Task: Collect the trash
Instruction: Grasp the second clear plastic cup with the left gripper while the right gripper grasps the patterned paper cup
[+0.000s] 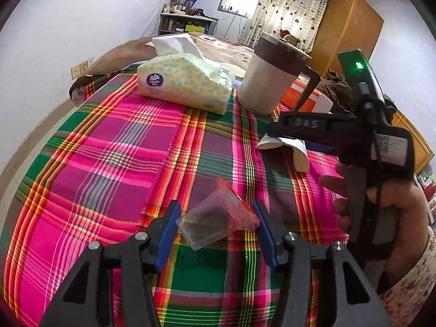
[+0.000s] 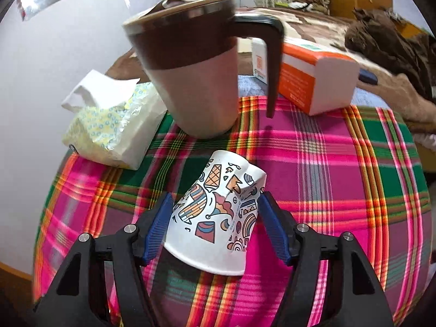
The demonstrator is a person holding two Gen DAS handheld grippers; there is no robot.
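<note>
A small clear plastic bag with a red zip strip [image 1: 218, 215] sits between the blue pads of my left gripper [image 1: 216, 215], which is shut on it just above the plaid tablecloth [image 1: 109, 163]. A crushed white paper cup with coloured drawings [image 2: 218, 215] sits between the pads of my right gripper [image 2: 215, 212], which is shut on it. The right gripper [image 1: 280, 133] also shows in the left wrist view, with the cup [image 1: 297, 152] under it.
A brown and grey lidded mug [image 2: 190, 70] stands close ahead of the right gripper. A yellow tissue pack [image 1: 182, 81] lies at the back left and an orange and white box [image 2: 313, 76] at the back right. A bed lies beyond the table.
</note>
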